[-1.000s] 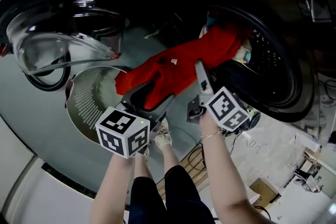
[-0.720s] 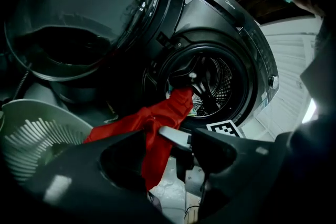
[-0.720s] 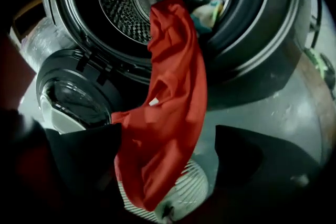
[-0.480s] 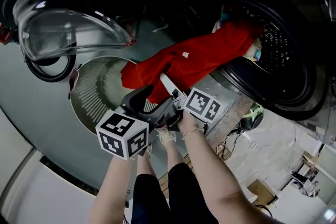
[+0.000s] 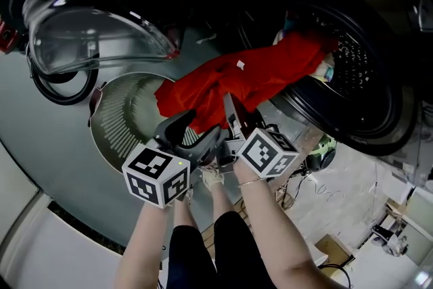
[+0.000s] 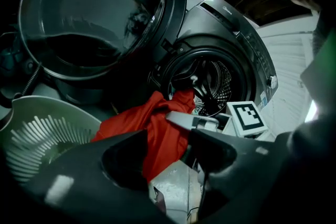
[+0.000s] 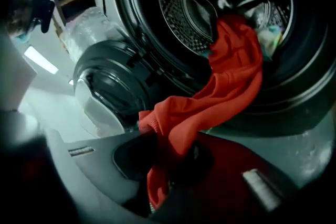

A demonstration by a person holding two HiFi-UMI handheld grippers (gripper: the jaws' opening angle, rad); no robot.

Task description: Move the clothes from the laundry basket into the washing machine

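Clearly the red garment (image 5: 250, 74) is only half loaded. Its upper end lies inside the drum (image 5: 352, 71) of the washing machine, on top of some pale clothes (image 7: 270, 34). The rest stretches out over the drum's lip and hangs above the laundry basket (image 5: 115, 125) and the floor (image 5: 47, 125).

The right gripper (image 7: 168, 155) has its fingers (image 7: 94, 149) closed on the lower, bunched edge of the cloth, which runs down into the narrow gap between them. The left gripper (image 6: 165, 136) is just beside it. Its fingers (image 6: 220, 155) stand apart with nothing clamped. The garment's hanging fold shows in the gap, but I cannot tell whether it touches them.

The main risk is that most of the cloth's weight appears to sit outside the opening. If the right fingers let go before the bunch is carried past the lip, the garment will likely slide back out and drop into the basket or onto the floor. It may also drag the end already inside along with it.

Pushing in low could catch the fabric on the lip or the seal, so it piles up at the mouth instead of going in.

The two grippers work very close together, so they may knock each other, or the open left fingers may snag the loose fold and hold it back. The open door (image 5: 95, 30) to the left also hangs close to the path.
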